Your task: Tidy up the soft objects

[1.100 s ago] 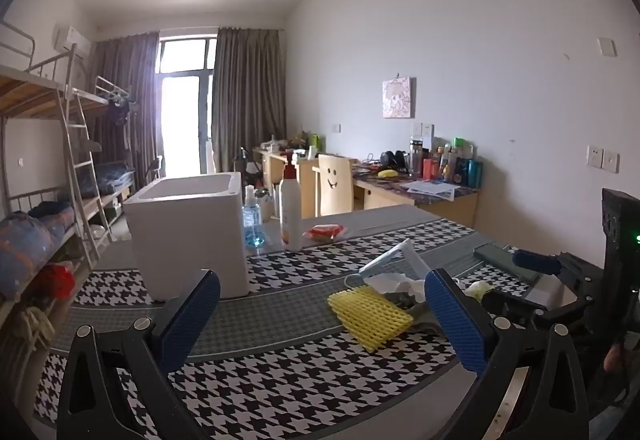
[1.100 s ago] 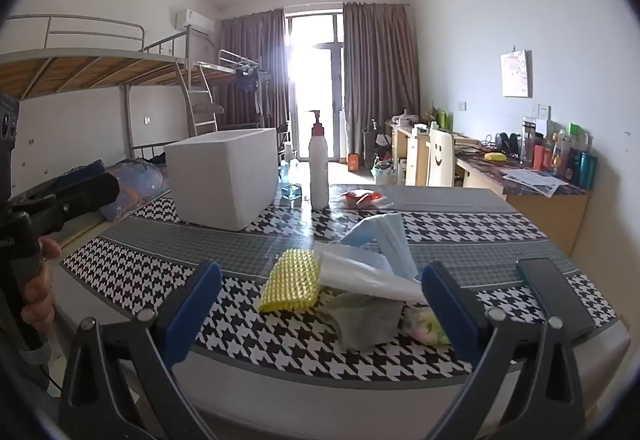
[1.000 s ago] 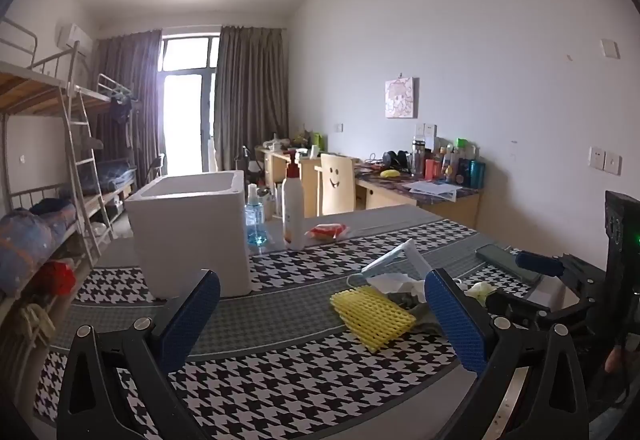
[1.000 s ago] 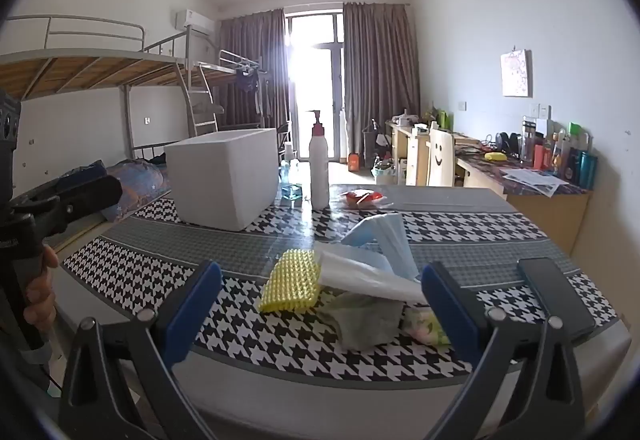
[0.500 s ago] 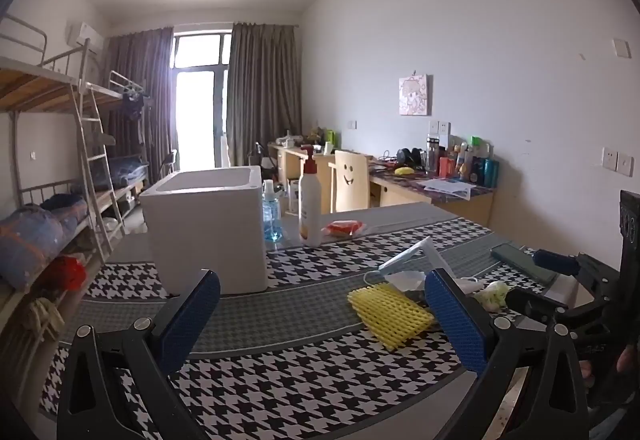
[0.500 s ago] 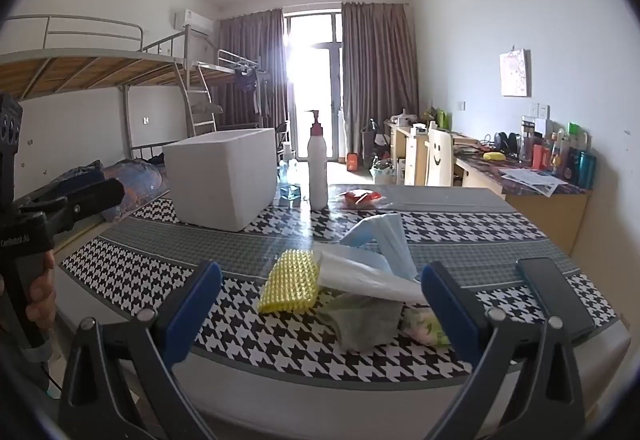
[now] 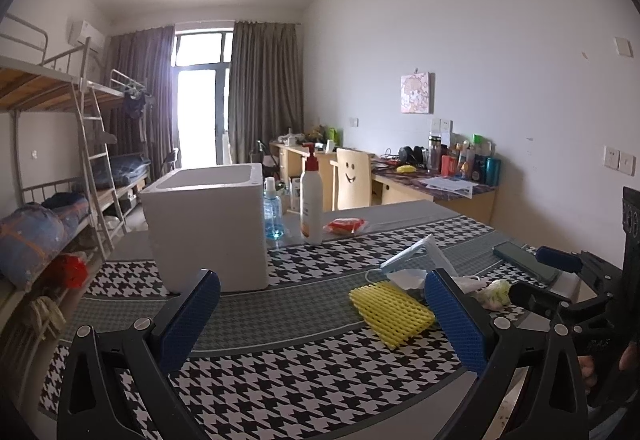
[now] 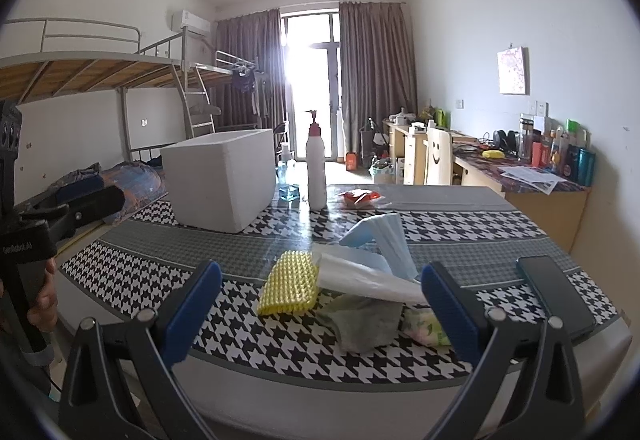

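Both the left gripper (image 7: 322,314) and right gripper (image 8: 320,306) hang spread wide and empty before the table's near edge. The soft pile, a yellow ribbed foam sleeve (image 8: 289,283), blue face masks (image 8: 380,240) and a grey cloth (image 8: 366,322), lies near the right gripper, well apart from the white foam box (image 8: 222,178). Best pinch one piece alone, the sleeve by its free edge.

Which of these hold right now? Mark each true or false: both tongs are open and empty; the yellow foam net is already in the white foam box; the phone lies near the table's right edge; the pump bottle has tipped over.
1. Both the left tongs and right tongs are open and empty. True.
2. The yellow foam net is in the white foam box. False: it lies on the table beside the face masks.
3. The phone lies near the table's right edge. True.
4. The pump bottle has tipped over. False: it stands upright.
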Motion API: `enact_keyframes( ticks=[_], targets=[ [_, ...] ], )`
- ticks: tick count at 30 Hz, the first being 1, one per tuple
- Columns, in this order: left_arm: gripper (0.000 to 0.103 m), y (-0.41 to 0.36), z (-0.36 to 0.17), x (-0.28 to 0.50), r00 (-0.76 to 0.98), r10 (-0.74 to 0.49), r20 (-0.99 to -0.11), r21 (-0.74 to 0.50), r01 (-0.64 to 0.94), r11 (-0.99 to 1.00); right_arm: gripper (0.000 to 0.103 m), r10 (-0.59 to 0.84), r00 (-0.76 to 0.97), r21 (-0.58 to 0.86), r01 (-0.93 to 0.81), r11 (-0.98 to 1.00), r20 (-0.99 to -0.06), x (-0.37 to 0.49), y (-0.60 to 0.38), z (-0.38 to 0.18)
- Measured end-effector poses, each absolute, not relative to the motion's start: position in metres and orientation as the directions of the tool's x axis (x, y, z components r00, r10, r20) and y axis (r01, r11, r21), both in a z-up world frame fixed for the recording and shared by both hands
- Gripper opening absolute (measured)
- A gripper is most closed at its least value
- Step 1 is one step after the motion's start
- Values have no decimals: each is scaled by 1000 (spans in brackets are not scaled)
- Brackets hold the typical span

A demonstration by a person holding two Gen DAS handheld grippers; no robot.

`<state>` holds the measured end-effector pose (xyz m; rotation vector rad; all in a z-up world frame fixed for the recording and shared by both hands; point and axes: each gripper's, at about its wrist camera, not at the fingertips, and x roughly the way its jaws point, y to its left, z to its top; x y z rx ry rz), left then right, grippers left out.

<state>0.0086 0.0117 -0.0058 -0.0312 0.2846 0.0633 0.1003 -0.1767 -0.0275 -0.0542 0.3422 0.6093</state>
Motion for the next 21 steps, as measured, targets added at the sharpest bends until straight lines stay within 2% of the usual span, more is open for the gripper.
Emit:
enact_keyframes(
  ticks=[21],
  targets=[
    [102,10,-10,16,949,36,-314,-32,-49,998,101,550,765,52,-568,821,-336,101,-176,-29]
  ],
)
